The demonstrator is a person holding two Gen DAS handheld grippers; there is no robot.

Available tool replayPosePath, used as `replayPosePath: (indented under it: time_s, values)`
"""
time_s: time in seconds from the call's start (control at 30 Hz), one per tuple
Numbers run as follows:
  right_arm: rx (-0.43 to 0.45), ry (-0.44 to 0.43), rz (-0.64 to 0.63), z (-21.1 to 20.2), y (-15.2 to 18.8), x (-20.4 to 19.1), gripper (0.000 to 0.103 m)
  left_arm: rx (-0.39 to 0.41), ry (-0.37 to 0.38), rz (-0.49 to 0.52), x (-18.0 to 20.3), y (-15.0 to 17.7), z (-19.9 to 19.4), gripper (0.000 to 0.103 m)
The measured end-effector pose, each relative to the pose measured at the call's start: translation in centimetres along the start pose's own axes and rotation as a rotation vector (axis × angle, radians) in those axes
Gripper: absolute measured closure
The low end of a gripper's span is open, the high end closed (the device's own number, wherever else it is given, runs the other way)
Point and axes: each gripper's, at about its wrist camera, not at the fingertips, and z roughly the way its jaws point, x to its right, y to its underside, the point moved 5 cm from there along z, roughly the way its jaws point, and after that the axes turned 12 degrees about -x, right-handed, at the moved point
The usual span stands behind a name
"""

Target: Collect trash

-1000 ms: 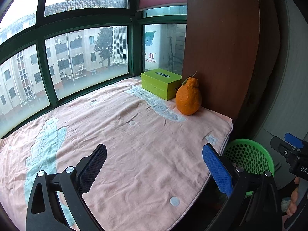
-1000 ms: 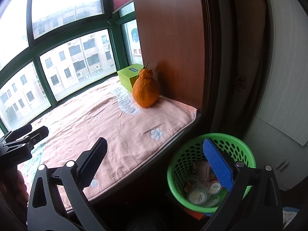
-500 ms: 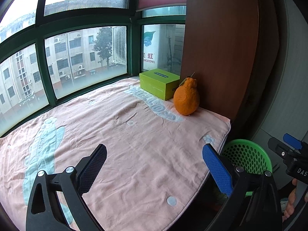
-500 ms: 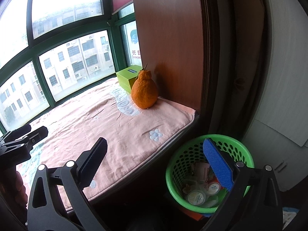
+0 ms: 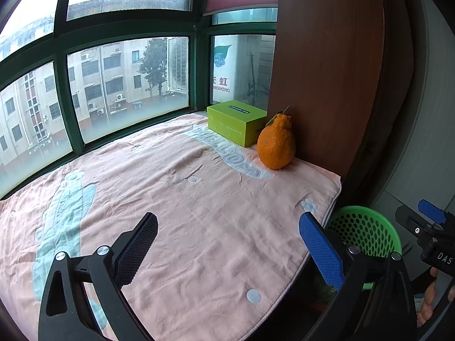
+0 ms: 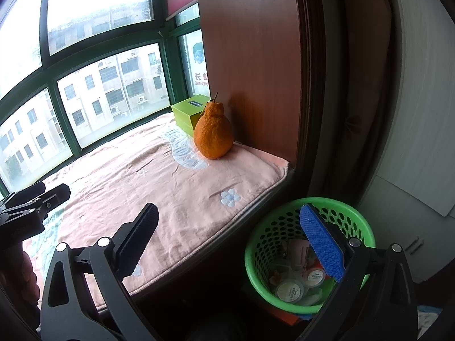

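Observation:
A green perforated basket [image 6: 273,227] stands on the floor below the window seat's right end, holding small round lidded cups [image 6: 290,289] and wrappers. The same green basket [image 5: 366,230] shows at lower right in the left wrist view. My right gripper [image 6: 229,238] hovers open and empty over the seat's edge and the basket. My left gripper [image 5: 227,240] hangs open and empty above the pink blanket [image 5: 176,199]. An orange bumpy fruit [image 5: 275,146] and a lime green box [image 5: 236,123] sit at the seat's far right corner.
A brown wooden panel [image 6: 253,65] rises behind the fruit. Green-framed windows [image 5: 125,85] run along the back of the seat. A white cabinet wall [image 6: 421,142] stands to the right of the basket. A hand [image 5: 429,301] holds the other gripper at the lower right edge.
Both views have drifted slightly; the fruit and box sit a little further left and lower in the frames. Both grippers stay open and empty.

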Motion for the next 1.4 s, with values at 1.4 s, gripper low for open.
replayPosePath:
  time_s: [1.4]
  values:
    - [-0.003,0.0,0.005,0.0,0.34,0.18,0.005,-0.013,0.01,-0.011,0.74,0.58,0.07,0.007]
